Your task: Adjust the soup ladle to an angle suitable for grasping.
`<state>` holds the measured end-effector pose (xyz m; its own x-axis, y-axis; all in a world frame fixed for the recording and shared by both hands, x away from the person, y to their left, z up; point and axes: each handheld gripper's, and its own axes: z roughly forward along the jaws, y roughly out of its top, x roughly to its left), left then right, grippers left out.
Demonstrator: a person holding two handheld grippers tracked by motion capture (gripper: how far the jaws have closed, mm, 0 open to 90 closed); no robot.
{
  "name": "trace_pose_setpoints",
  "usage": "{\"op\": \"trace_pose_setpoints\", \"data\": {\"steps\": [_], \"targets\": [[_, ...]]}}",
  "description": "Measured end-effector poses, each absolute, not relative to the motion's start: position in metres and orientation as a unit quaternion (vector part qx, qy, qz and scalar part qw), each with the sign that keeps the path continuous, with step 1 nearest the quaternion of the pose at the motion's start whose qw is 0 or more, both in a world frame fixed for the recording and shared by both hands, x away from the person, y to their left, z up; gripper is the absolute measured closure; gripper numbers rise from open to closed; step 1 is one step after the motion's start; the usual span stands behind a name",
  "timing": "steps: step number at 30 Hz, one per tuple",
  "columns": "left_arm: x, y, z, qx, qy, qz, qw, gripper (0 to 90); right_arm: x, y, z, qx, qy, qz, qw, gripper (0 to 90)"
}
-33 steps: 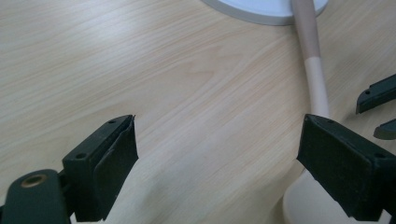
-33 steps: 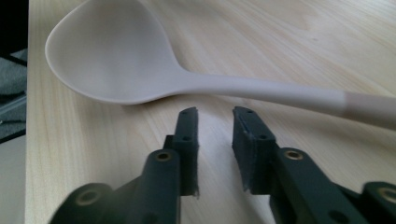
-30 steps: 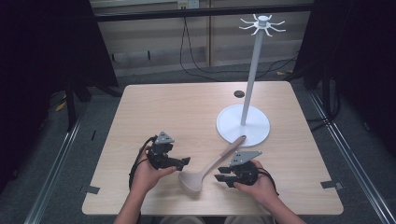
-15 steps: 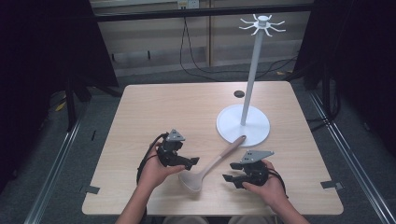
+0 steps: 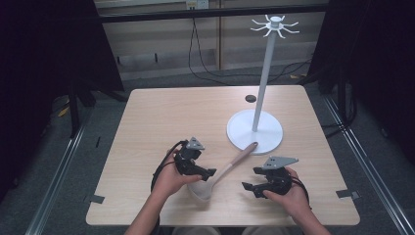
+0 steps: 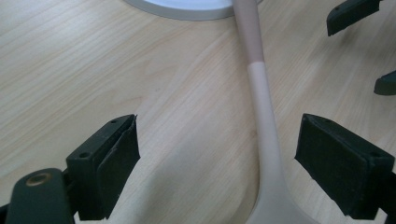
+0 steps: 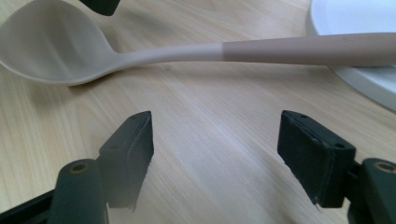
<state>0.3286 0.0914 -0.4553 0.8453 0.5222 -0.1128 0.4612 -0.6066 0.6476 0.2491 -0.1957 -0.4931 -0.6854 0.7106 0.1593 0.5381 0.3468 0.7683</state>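
A cream ladle (image 5: pixel 203 190) lies on the wooden table (image 5: pixel 161 117), its tan handle end (image 5: pixel 248 147) resting on the white stand base (image 5: pixel 254 132). In the left gripper view the ladle's neck (image 6: pixel 266 116) runs between my left gripper's (image 6: pixel 219 154) open jaws, nearer the right pad (image 6: pixel 341 163) and touching neither. From above, the left gripper (image 5: pixel 208 174) sits over the bowl. My right gripper (image 5: pixel 249 178) is to the right of the ladle. Its jaws have just been opening and have nothing between them (image 7: pixel 215 140). The ladle (image 7: pixel 177 53) lies ahead of them.
The stand's white pole (image 5: pixel 264 73) rises from the base to a ring of hooks (image 5: pixel 275 24). A small dark disc (image 5: pixel 251 98) lies behind the base. Bare wood stretches across the table's left and far parts. The right gripper's jaws (image 6: pixel 369 49) show beyond the ladle.
The left hand has slid right, over the ladle's bowl. The right hand has drawn back to the right, away from the handle, and its jaws stand wider. The ladle has hardly shifted.
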Motion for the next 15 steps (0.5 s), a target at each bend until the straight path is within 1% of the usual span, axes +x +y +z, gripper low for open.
{"op": "trace_pose_setpoints", "data": {"steps": [2, 3, 7, 8, 9, 12, 14, 15], "targets": [[0.328, 0.089, -0.456, 0.893, 0.282, 0.043, 0.348, 13.2, 0.249, -0.197, -0.493, 0.385, 0.814, 0.423, 0.101, 25.9], [0.33, 0.087, -0.456, 0.905, 0.262, 0.037, 0.332, 13.9, 0.248, -0.201, -0.493, 0.39, 0.812, 0.422, 0.104, 25.9], [0.329, 0.08, -0.457, 0.91, 0.258, 0.026, 0.325, 15.9, 0.248, -0.205, -0.493, 0.395, 0.81, 0.421, 0.104, 25.6], [0.329, 0.08, -0.457, 0.91, 0.258, 0.026, 0.325, 16.5, 0.248, -0.206, -0.493, 0.396, 0.809, 0.422, 0.105, 25.5], [0.327, 0.076, -0.458, 0.904, 0.271, 0.022, 0.33, 17.0, 0.248, -0.207, -0.493, 0.398, 0.808, 0.421, 0.106, 25.4], [0.329, 0.073, -0.459, 0.916, 0.255, 0.014, 0.31, 20.3, 0.249, -0.207, -0.493, 0.398, 0.809, 0.42, 0.104, 25.3], [0.329, 0.071, -0.461, 0.915, 0.259, 0.009, 0.309, 21.9, 0.249, -0.207, -0.494, 0.399, 0.809, 0.419, 0.103, 25.3], [0.329, 0.067, -0.463, 0.919, 0.255, 0.004, 0.302, 24.4, 0.249, -0.207, -0.494, 0.4, 0.81, 0.417, 0.101, 25.3]]}}
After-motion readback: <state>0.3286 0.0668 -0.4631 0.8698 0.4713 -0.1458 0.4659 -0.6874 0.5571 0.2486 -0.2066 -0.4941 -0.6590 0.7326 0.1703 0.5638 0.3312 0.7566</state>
